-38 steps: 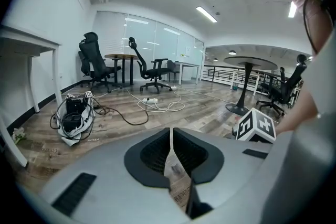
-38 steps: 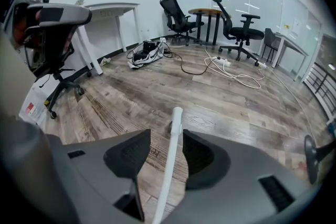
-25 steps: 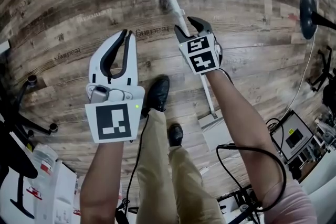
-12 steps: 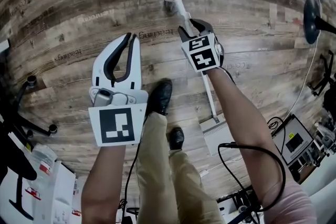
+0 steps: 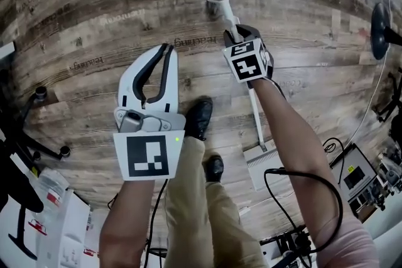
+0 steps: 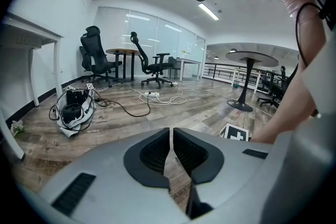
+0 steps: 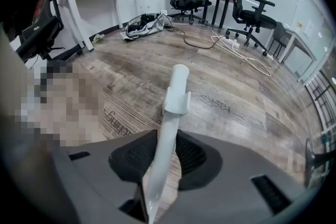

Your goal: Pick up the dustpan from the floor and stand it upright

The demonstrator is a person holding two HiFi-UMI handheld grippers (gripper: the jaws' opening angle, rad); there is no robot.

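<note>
The white dustpan has a long thin handle (image 5: 254, 113) and a ribbed pan (image 5: 264, 164) that lies low by my right foot. My right gripper (image 5: 240, 31) is shut on the upper handle, just below its clip end (image 5: 218, 7). In the right gripper view the handle (image 7: 173, 107) runs up between the dark pads of the right gripper (image 7: 163, 157) and tilts out over the wood floor. My left gripper (image 5: 166, 49) hangs to the left, apart from the dustpan, shut with nothing in it. In its own view the left gripper (image 6: 171, 149) shows only a thin slit.
My legs and black shoes (image 5: 200, 117) stand between the grippers. A black round stand base (image 5: 380, 28) is at the right edge. Chair castors (image 5: 39, 94) are at the left and an electronics box (image 5: 352, 176) with cables is at the lower right. Office chairs (image 6: 97, 60) stand far off.
Both grippers and the dustpan sit slightly further right in the head view. My right gripper has kept its hold on the handle. The left gripper stays shut and holds nothing.
</note>
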